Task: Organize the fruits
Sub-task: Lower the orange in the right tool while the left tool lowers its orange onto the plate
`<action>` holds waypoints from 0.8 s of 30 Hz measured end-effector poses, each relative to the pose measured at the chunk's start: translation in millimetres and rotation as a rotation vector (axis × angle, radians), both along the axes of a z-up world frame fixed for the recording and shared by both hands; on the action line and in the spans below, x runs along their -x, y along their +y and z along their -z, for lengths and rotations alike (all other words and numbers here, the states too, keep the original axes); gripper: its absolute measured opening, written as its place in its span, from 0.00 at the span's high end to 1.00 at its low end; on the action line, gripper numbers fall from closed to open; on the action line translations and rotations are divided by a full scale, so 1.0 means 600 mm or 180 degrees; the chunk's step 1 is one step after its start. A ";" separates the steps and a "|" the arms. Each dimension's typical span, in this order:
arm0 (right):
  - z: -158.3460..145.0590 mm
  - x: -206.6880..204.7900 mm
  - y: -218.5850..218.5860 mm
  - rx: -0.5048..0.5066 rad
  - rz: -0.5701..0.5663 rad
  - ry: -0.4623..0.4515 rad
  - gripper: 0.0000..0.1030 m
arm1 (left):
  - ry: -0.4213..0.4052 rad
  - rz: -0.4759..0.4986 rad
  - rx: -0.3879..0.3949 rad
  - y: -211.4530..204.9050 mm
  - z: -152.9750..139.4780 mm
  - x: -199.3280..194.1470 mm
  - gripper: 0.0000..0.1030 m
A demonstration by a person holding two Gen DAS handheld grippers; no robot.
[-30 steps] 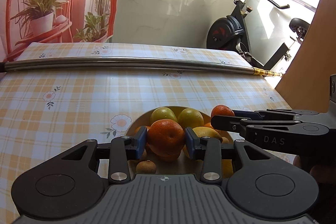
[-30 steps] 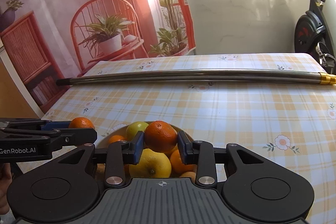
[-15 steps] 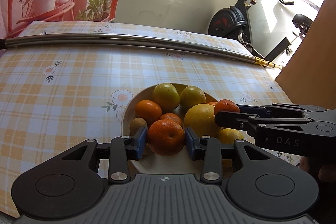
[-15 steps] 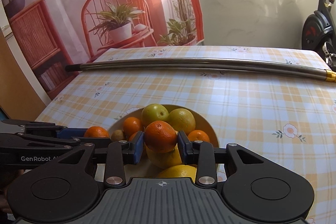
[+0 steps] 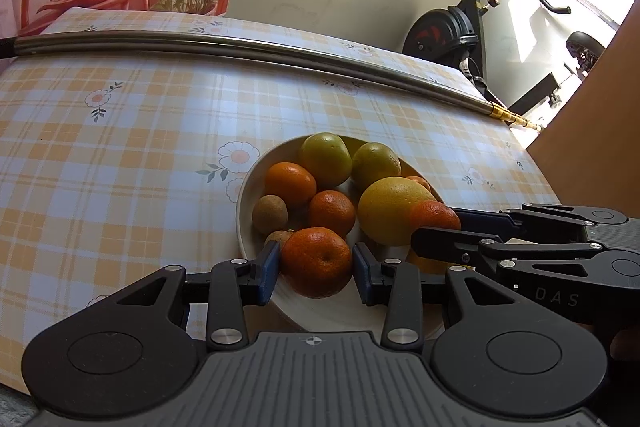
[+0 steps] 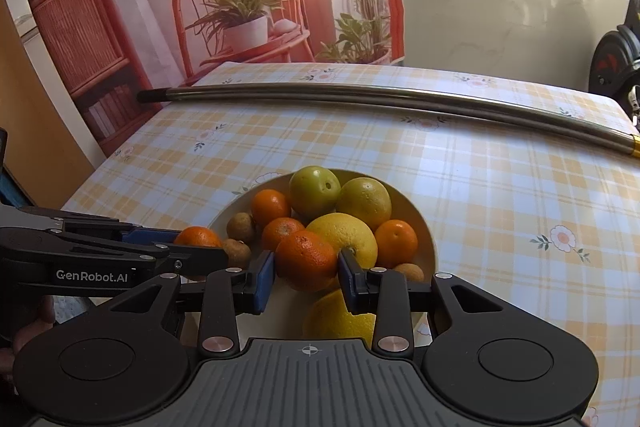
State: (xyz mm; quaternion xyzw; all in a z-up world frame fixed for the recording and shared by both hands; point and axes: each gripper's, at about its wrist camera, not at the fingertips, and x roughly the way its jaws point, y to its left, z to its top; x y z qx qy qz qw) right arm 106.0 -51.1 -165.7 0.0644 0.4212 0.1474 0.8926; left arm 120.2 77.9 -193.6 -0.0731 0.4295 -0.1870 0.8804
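Two dimpled orange mandarins (image 5: 316, 261) (image 6: 306, 259) — gripper-clamped

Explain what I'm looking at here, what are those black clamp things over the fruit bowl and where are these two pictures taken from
Those are hand-held grippers, one in each of a person's hands, each with two fingers and a camera looking along them. One picture comes from the left gripper, the other from the right gripper; each also shows the other one from the side. Each is shut on its own tangerine: the left tangerine and the right tangerine. Below them a bowl of citrus and small brown fruits sits on a table with a checked cloth. A long metal pole lies across the far side.
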 end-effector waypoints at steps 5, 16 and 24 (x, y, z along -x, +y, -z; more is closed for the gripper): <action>0.005 -0.001 0.003 0.0021 -0.0039 0.0034 0.69 | 0.0041 -0.0008 0.0021 0.000 0.005 -0.002 0.60; 0.009 -0.002 0.002 0.0014 -0.0064 0.0050 0.69 | 0.0136 -0.0016 0.0040 0.000 0.017 -0.007 0.60; 0.010 -0.002 0.003 0.0014 -0.0062 0.0054 0.69 | 0.0185 -0.0026 0.0046 -0.001 0.027 -0.011 0.60</action>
